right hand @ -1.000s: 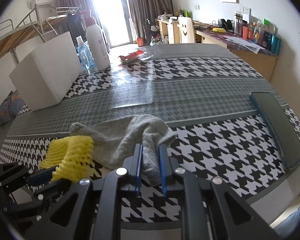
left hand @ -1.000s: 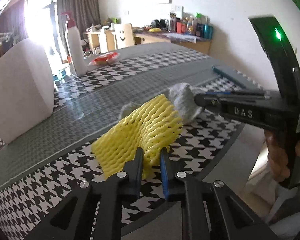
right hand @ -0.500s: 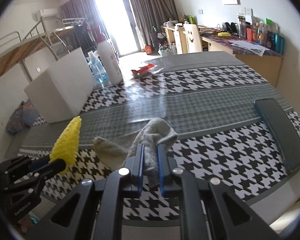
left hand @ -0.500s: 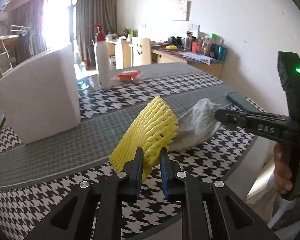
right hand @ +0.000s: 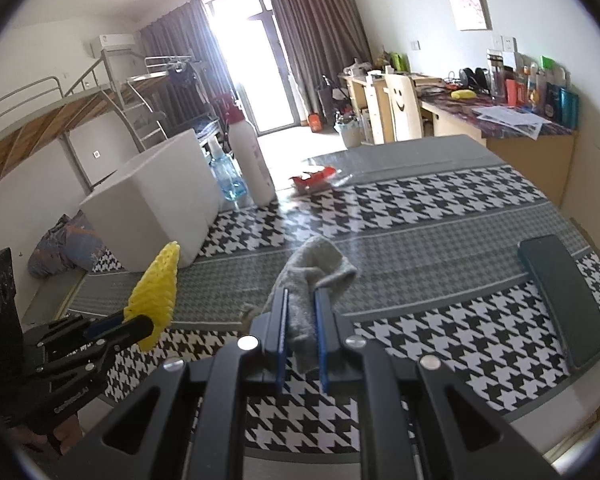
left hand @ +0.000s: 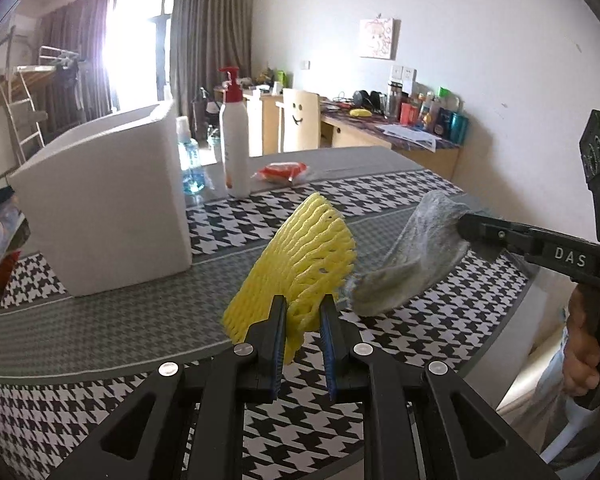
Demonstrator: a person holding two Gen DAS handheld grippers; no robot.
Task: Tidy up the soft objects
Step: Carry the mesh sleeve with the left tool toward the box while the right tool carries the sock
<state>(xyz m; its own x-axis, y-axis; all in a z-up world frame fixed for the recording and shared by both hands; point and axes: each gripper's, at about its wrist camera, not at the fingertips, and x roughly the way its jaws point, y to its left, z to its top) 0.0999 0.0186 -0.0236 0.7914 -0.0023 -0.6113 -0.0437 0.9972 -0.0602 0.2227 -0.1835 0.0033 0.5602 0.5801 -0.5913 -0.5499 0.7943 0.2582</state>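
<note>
Box on table, bottle right of it; phone far right.

yellow foam net, grey sock, black-and-white houndstooth tablecloth.

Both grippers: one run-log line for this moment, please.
left gripper: shut on yellow foam net, lifted | right gripper: shut on grey sock, lifted | white box: unfilled yet

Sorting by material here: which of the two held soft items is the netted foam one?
The yellow foam net, in the left gripper; the right gripper holds a plain grey sock.
</note>
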